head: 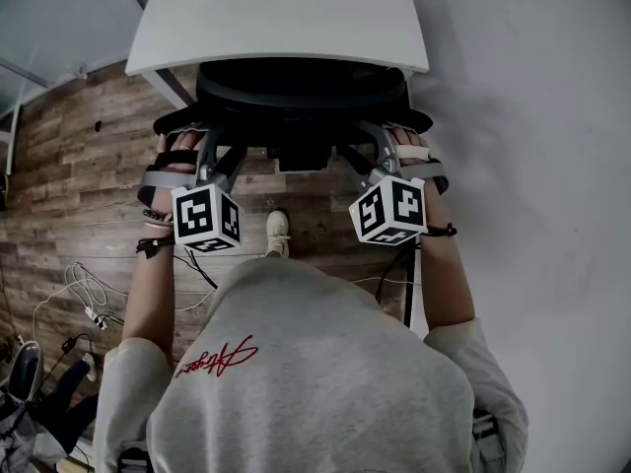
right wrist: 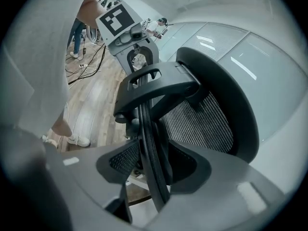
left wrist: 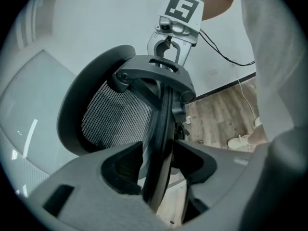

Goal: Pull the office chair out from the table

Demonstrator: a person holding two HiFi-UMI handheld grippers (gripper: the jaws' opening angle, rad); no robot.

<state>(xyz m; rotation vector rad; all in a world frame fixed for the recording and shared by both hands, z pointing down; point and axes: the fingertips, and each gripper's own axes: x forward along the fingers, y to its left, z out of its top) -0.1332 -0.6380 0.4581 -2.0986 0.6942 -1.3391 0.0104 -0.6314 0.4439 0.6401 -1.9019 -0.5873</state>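
Observation:
A black mesh-backed office chair (head: pixel 301 92) stands pushed in under the white table (head: pixel 286 18). My left gripper (head: pixel 187 144) is at the left edge of the backrest and my right gripper (head: pixel 412 144) at the right edge. In the left gripper view the jaws (left wrist: pixel 159 165) straddle the thin backrest frame (left wrist: pixel 161 124) with a gap on each side of it. The right gripper (right wrist: pixel 151 165) likewise straddles the frame edge (right wrist: pixel 147 129), its pads standing off it. Both grippers are open. Each view shows the other gripper across the headrest bracket.
The wood-plank floor (head: pixel 79 166) carries loose cables (head: pixel 84 299) at the left. A white wall (head: pixel 532 166) runs along the right. The person's shoe (head: pixel 278 233) is just behind the chair. A glass partition (left wrist: pixel 29 109) stands beyond the chair.

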